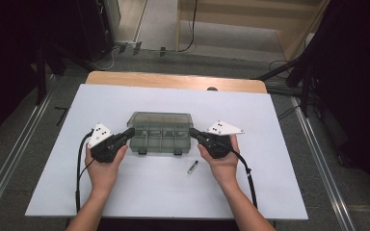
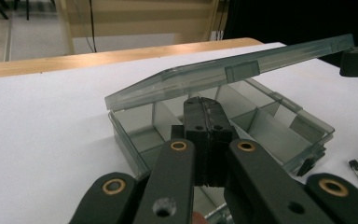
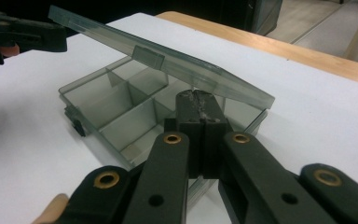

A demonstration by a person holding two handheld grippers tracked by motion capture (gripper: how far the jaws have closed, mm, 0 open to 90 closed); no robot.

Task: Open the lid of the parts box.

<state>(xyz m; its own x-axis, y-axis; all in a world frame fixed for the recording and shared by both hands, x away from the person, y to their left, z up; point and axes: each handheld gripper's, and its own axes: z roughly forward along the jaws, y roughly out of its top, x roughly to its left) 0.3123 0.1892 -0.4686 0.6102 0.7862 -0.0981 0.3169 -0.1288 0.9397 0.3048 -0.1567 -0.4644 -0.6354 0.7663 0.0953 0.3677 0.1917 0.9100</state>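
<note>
Each hand-held gripper [image 1: 131,131] [image 1: 193,131] – black body w/ grey 3-cornered plate on top, dark dots on it. Black cable trails toward 6 o'clock. Jaw arms black w/ brass-ringed pivots – forearms bare, no sleeves.

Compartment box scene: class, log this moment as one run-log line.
compartment box: lid partly raised | left gripper: shut, at box's left end | right gripper: shut, at right end | small vial: on table, near box

This looks like a lab or recording studio. Black curtains [image 1: 361,72] hang on either side of a white-covered tabletop [image 1: 270,134], metal rails [image 1: 320,168] run along the grey floor beside it, and loose cables [image 1: 192,29] trail behind it.
</note>
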